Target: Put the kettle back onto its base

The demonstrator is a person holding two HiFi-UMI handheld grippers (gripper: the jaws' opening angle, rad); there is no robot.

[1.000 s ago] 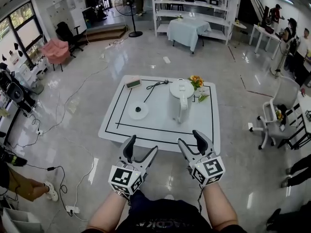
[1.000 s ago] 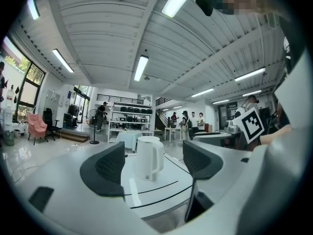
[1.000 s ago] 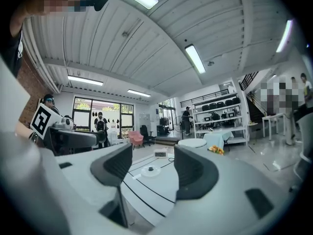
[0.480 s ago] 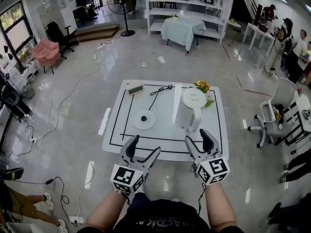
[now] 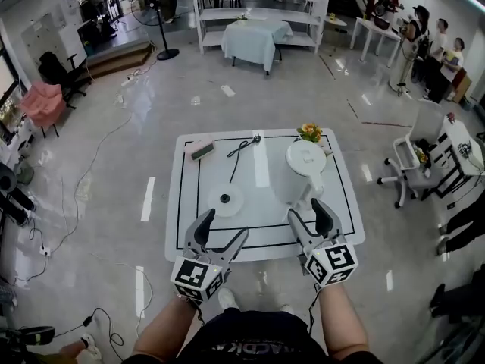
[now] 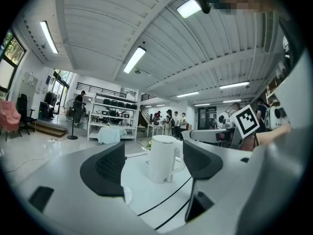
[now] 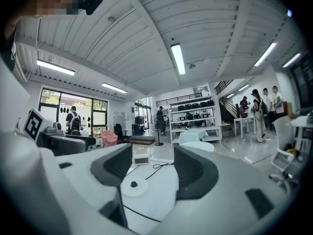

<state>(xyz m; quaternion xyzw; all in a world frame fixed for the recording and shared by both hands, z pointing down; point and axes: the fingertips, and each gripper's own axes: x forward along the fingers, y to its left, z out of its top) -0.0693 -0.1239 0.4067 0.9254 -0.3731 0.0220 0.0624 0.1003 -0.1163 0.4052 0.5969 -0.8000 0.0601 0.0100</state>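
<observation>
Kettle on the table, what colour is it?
White; the kettle shows best in the left gripper view.

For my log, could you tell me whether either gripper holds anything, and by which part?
Nothing is held: the left gripper and right gripper are both open and empty; the kettle stands free.

"What sits on the white table (image 5: 182, 203)?"
"The kettle (image 5: 305, 160), just beyond the right claw (image 5: 307, 212), and its round base (image 5: 226, 200), just beyond the left claw (image 5: 224, 226)."
"Further out?"
"A small digital display (image 5: 200, 149), a black cord (image 5: 241, 147) and flowers (image 5: 309, 132), near the far edge."
</observation>
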